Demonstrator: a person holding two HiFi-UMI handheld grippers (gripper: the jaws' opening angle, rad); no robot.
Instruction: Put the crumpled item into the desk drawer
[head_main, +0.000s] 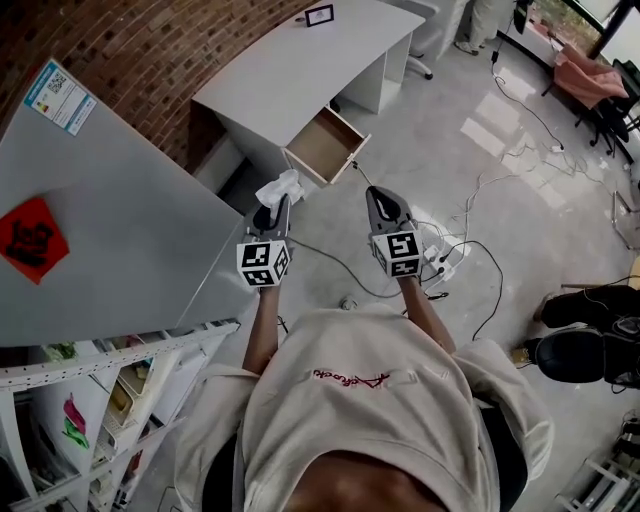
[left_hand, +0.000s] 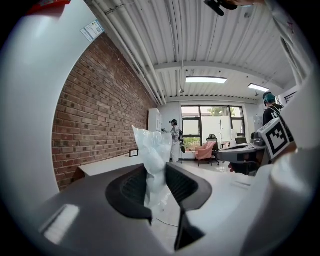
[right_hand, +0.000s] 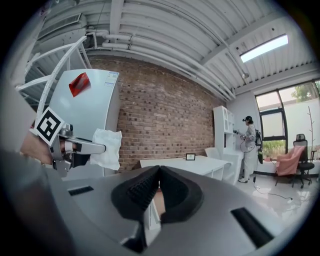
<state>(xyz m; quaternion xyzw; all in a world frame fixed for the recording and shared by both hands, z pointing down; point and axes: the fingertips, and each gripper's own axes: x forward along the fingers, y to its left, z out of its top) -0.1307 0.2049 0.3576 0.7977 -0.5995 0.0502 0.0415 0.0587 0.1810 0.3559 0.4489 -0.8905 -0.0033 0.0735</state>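
Note:
The crumpled white item (head_main: 280, 187) sticks up from between the pads of my left gripper (head_main: 272, 207), which is shut on it. In the left gripper view the crumpled item (left_hand: 154, 155) rises between the two dark pads of the left gripper (left_hand: 156, 174). My right gripper (head_main: 377, 194) hangs beside it, shut and empty; in its own view the right gripper (right_hand: 159, 171) has its tips touching. The white desk (head_main: 300, 65) stands ahead, with its wooden drawer (head_main: 325, 146) pulled open just beyond both grippers. The right gripper view shows the left gripper (right_hand: 75, 148) with the crumpled item (right_hand: 106, 148).
A tall grey cabinet (head_main: 90, 230) stands close on the left, with a wire shelf (head_main: 90, 400) below it. Cables and a power strip (head_main: 440, 262) lie on the floor to the right. A small frame (head_main: 319, 15) sits on the desk. A person (right_hand: 248, 148) stands by the far windows.

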